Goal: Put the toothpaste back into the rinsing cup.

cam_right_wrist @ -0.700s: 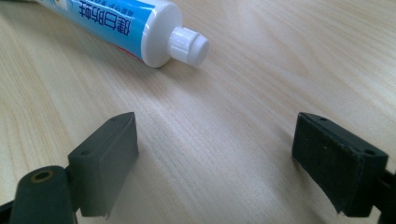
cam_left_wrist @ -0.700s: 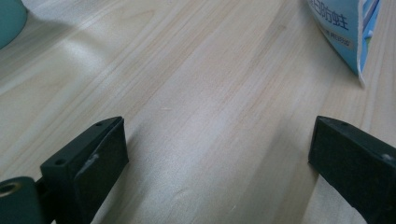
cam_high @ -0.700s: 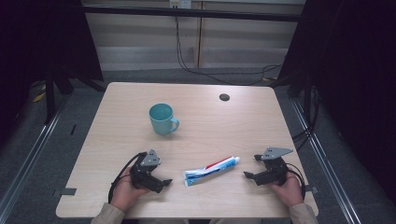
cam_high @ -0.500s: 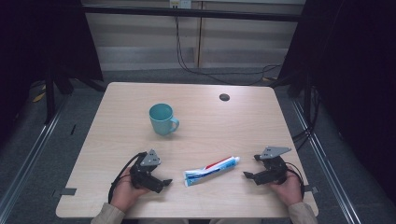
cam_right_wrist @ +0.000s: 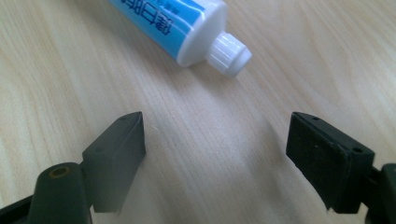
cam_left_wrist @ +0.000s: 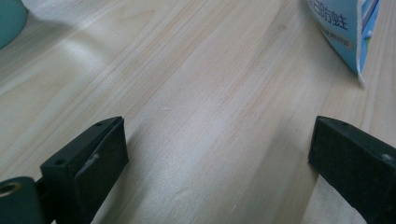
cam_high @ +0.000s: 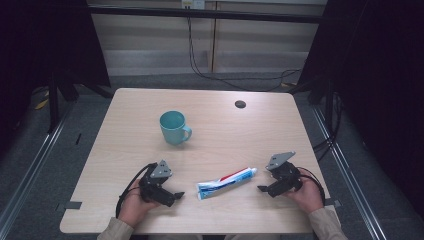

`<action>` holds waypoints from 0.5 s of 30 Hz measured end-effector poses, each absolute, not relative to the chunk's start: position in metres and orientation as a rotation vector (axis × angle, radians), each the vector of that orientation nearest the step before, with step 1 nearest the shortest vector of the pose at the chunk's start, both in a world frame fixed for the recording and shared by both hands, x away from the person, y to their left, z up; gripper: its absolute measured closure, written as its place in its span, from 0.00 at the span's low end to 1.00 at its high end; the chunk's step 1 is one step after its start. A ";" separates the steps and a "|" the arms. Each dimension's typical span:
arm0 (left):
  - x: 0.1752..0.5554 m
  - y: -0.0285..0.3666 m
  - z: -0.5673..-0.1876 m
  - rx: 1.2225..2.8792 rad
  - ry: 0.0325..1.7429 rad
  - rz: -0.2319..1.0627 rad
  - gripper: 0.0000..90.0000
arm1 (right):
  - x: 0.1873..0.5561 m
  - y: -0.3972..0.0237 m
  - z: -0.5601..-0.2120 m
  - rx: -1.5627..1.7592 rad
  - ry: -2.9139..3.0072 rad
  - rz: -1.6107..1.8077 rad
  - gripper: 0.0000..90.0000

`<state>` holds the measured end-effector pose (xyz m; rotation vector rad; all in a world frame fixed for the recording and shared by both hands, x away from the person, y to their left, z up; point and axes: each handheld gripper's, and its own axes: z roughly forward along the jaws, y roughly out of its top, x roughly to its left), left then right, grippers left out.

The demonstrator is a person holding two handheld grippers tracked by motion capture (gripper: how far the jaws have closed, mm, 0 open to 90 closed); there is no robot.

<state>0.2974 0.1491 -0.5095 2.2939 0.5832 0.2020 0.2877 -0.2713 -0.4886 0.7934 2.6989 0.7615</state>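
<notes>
Toothpaste tube (cam_high: 227,182) lies flat on the wooden table (cam_high: 220,135), near the front edge and roughly midway between the left and right edges. It is white and blue with a red stripe; its white screw cap (cam_right_wrist: 229,53) points toward the right edge and slightly away from the front, while its flat crimped end (cam_left_wrist: 360,42) points toward the left front corner.

Left gripper (cam_high: 176,196) rests low over the table close to the front edge, left of the tube, held in the person's left hand (cam_high: 134,207). Its jaws stand wide apart with bare wood between them; nothing is held. In the left gripper view the tube's crimped end sits up at the right, ahead of the right jaw and clear of it.

Right gripper (cam_high: 262,189) sits near the front edge on the tube's other side, held in the person's right hand (cam_high: 306,194), its jaws aimed toward the cap. They too are spread wide and grip nothing. In the right gripper view the cap lies ahead of the jaws, between their lines but well short of the pads, not touching either.

A teal mug (cam_high: 174,128) stands upright farther back, left of the middle, its handle turned toward the right. A small dark round grommet (cam_high: 240,104) is set in the table near the back edge.
</notes>
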 end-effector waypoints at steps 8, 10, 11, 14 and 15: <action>0.297 0.149 -0.509 2.297 0.583 0.203 0.05 | 0.291 -0.248 -0.476 0.625 2.789 0.596 0.23; 0.297 0.149 -0.509 2.297 0.583 0.203 0.05 | 0.291 -0.243 -0.472 0.585 2.805 0.590 0.23; 0.297 0.149 -0.509 2.296 0.583 0.203 0.05 | 0.291 -0.241 -0.471 0.574 2.806 0.584 0.23; 0.297 0.149 -0.509 2.296 0.583 0.203 0.05 | 0.292 -0.237 -0.468 0.557 2.819 0.562 0.23; 0.297 0.149 -0.510 2.292 0.583 0.202 0.05 | 0.293 -0.234 -0.467 0.548 2.826 0.560 0.23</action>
